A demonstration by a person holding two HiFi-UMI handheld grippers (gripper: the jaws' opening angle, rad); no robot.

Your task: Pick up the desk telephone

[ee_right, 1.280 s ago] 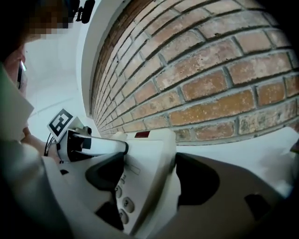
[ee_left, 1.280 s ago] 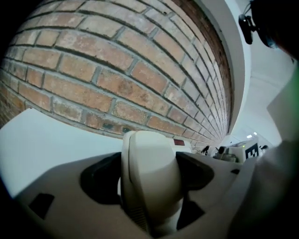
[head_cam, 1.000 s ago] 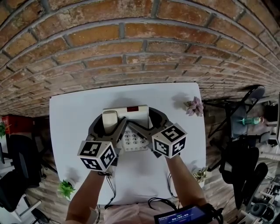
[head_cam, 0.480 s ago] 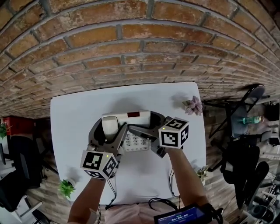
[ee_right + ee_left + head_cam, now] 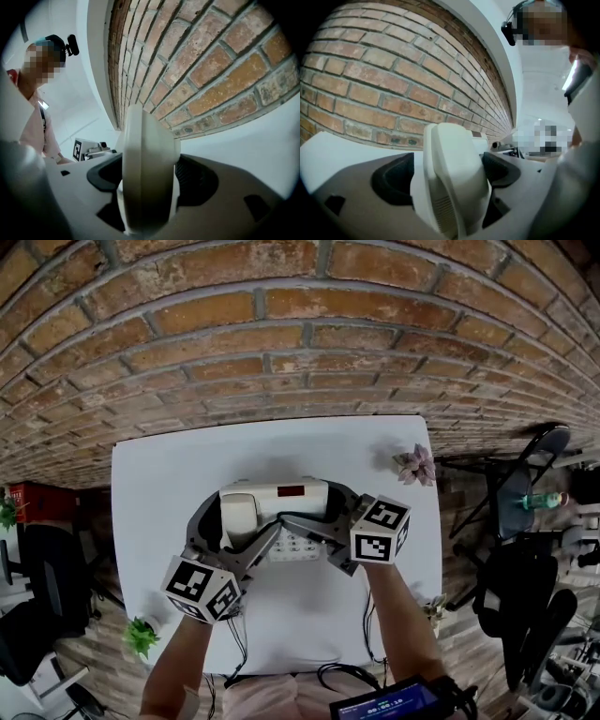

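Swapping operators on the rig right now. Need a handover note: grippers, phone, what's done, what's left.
Left hand-held gripper: open. Its jaws have just been opening, with one end of the desk telephone between them and one pad clear of it.
Right hand-held gripper: its jaws have just been closing, and both pads look pressed on the telephone's other end.
Telephone: mid white table, bracketed by both grippers.
Done: both grippers set around it.
Left: close the left gripper, then lift. I can't tell whether it is already off the table.
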